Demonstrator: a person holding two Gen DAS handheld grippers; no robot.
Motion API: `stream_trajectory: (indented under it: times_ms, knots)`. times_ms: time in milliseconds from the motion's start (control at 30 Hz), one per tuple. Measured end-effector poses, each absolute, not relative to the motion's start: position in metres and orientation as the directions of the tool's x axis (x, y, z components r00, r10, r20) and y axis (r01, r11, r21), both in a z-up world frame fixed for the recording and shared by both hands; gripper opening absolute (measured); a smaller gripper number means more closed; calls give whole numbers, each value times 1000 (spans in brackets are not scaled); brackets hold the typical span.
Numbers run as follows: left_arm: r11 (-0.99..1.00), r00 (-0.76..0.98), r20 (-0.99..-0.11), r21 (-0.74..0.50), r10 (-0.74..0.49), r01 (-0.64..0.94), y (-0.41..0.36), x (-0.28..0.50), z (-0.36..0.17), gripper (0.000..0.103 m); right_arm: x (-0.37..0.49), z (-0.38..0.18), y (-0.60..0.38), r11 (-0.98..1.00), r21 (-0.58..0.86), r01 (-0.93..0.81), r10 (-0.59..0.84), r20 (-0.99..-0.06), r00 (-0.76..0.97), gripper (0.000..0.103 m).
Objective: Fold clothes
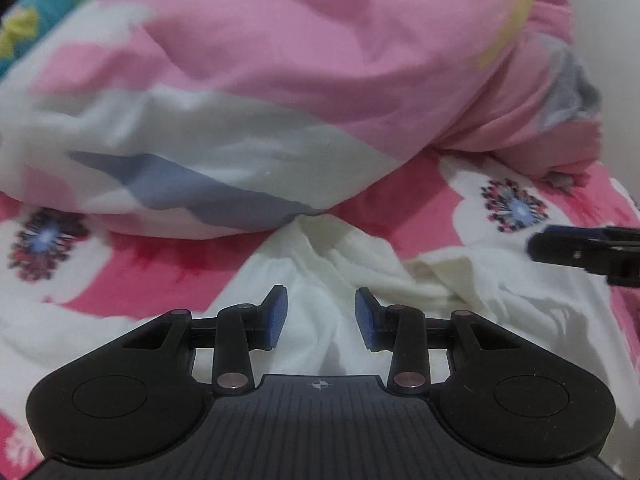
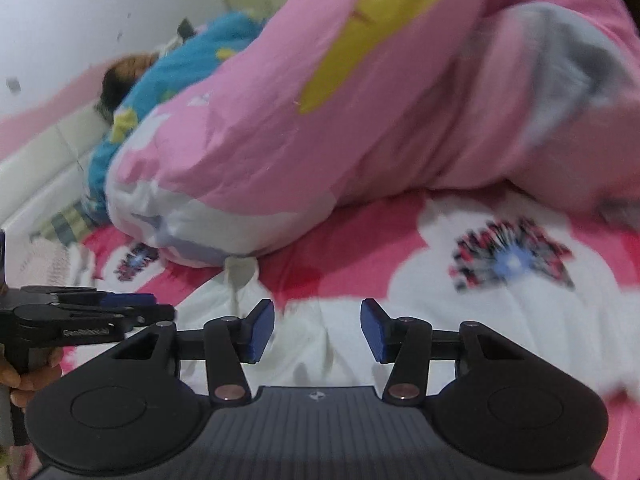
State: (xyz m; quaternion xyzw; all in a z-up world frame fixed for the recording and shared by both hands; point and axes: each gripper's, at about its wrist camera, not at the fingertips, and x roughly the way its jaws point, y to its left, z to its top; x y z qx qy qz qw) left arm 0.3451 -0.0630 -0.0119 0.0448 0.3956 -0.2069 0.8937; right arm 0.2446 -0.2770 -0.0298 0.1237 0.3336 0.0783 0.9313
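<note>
Both grippers hover with jaws apart over a crumpled white garment on a flowered bed.

The left gripper (image 1: 321,316) has its blue pads (image 1: 278,318) spread wide, nothing between them — the white garment (image 1: 320,276) lies rumpled just beneath and ahead of it, on the pink-and-white floral bedsheet (image 1: 400,200). The right gripper (image 2: 317,330) is likewise spread and holds nothing; the same white cloth (image 2: 316,340) lies under its fingers, a narrow tab of it reaching toward the big pink quilt (image 2: 320,120) bunched up behind. In the left wrist view the right gripper's tip (image 1: 580,248) pokes in from the right edge, above the garment's far side. In the right wrist view the left gripper (image 2: 100,312) sits at the left, a hand (image 2: 28,372) gripping its handle. Beyond the quilt lie a blue patterned blanket (image 2: 176,76) and a white wall (image 2: 80,20).
</note>
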Motion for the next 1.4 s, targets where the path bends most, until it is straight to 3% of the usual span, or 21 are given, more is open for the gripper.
stream_trajectory:
  times_ms: [167,300,500,600,767,900,1133,1200,1233,1267,1400]
  knots:
    - [922,596,-756,-25,-270,386,-83,375,-38,35,308,-47,-269,965,233,-117,248,-683,687,51]
    - [927,618,-750,17,-236,374,-87,382,-50,17,335,-59,-257,959,207,-192,281,-745,605,48]
    - [938,664,-724,70,-185,338,-83,381,-57,6,338,-54,-267,969,118,-217,231,-739,633,48]
    - [938,666,-724,80,-179,339,-80,380,-61,6,334,-55,-279,958,26,-286,203,-766,610,48]
    - [917,662,-692,1,-288,399,-72,368,-51,9,325,-60,-306,903,-92,-420,194,-784,589,49]
    - [905,652,-674,-58,-348,422,-67,364,-44,29,331,-63,-315,871,-28,-491,261,-820,509,52]
    - [909,610,-734,-24,-298,415,-88,388,-67,28,346,-93,-311,875,21,-484,263,-859,439,56]
    - [915,625,-728,-7,-281,403,-91,387,-68,20,344,-90,-311,888,24,-459,254,-857,448,43]
    - [918,633,-725,2,-271,396,-92,386,-68,18,340,-88,-307,886,1,-464,242,-854,460,18]
    - [921,641,-721,11,-262,389,-93,384,-68,12,336,-85,-304,884,-22,-468,229,-851,472,4]
    - [935,683,-689,19,-244,353,-87,379,-62,7,324,-66,-301,894,-133,-427,156,-803,575,4]
